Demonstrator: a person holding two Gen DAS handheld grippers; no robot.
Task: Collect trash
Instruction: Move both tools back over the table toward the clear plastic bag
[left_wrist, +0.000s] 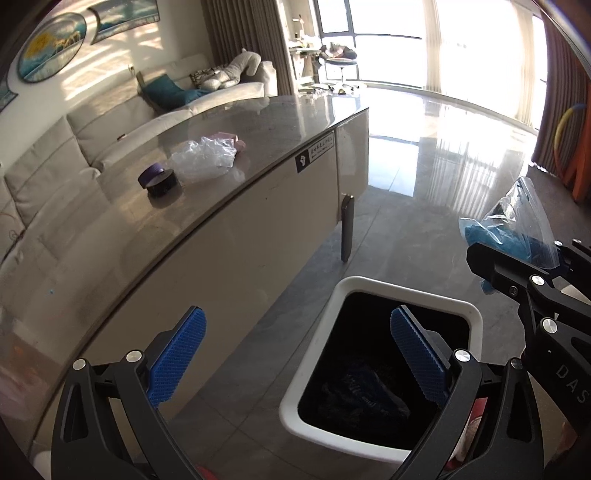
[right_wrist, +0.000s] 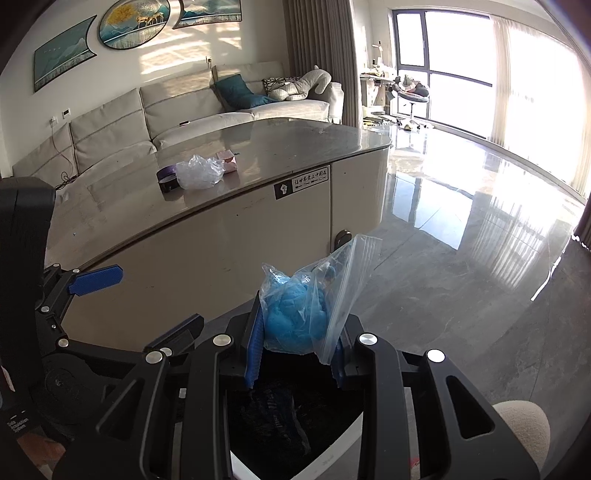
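My right gripper (right_wrist: 295, 343) is shut on a clear zip bag with blue stuff inside (right_wrist: 299, 310) and holds it above the white-rimmed trash bin (right_wrist: 332, 458). The bag also shows in the left wrist view (left_wrist: 517, 225), right of the bin (left_wrist: 314, 354), which has a black liner and a dark wrapper inside. My left gripper (left_wrist: 299, 354) is open and empty, over the bin's left side. It shows in the right wrist view (right_wrist: 147, 299) at the left. On the table (left_wrist: 258, 147) lie a crumpled clear plastic bag (left_wrist: 203, 157), a purple tape roll (left_wrist: 159, 179) and a pink box (left_wrist: 236, 142).
The grey-topped cream table (right_wrist: 277, 155) stands left of the bin, with a dark leg (left_wrist: 347, 229). A beige sofa (right_wrist: 166, 110) lies behind it. Glossy grey floor (right_wrist: 461, 258) stretches to the right toward bright windows. A cream cushion (right_wrist: 524, 421) sits at the lower right.
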